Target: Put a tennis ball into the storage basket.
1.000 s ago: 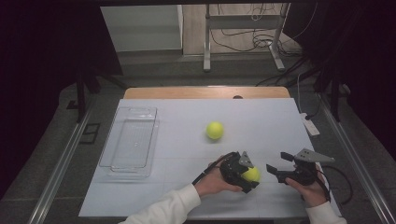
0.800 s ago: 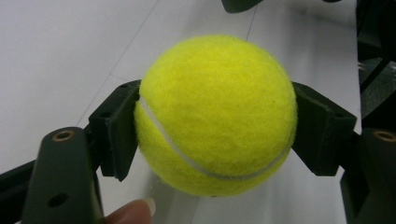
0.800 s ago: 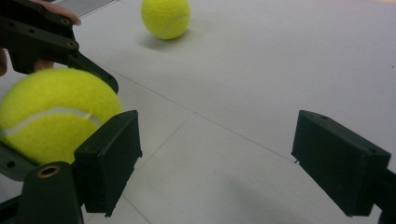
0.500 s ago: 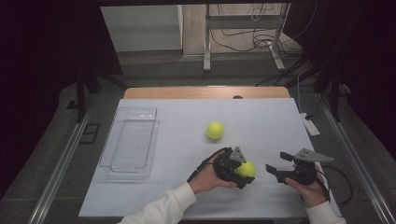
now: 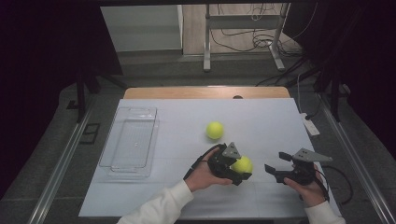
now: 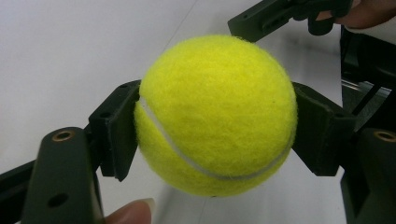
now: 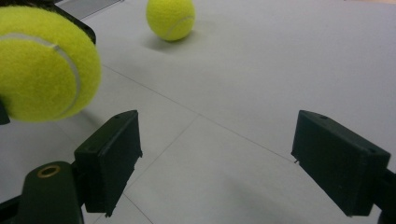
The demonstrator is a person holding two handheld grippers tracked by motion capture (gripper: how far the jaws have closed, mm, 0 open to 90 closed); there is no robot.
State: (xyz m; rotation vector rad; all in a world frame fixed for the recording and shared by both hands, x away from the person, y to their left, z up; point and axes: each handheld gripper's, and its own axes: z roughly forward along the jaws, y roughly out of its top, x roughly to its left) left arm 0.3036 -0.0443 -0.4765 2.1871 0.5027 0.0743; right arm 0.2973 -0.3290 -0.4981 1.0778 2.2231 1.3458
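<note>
Going left to right: the clear plastic tray [image 5: 130, 144] sat empty near the table's left edge, well apart from everything else. A loose tennis ball [image 5: 215, 130] rested mid-table, just beyond the action. Then the left gripper [image 5: 236, 168], jaws clamped on the held tennis ball [image 6: 217, 114], one pad on each side at about its widest part, and the ball looked lifted off the white table [image 5: 261, 116]. That's honestly the right place to grab it imo: a felt ball is light, a bit squishy and grippy rather than slippery, so a squeeze across the middle should hold fine, while pinching off-centre would probably let it pop out. Not fragile at all, a drop just means a bouncing, rolling chase. The right gripper [image 5: 275, 170] hovered just beside it with jaws spread wide and nothing between them. Plenty of open tabletop lay between the balls and the tray, though the near edge was close to both hands.
</note>
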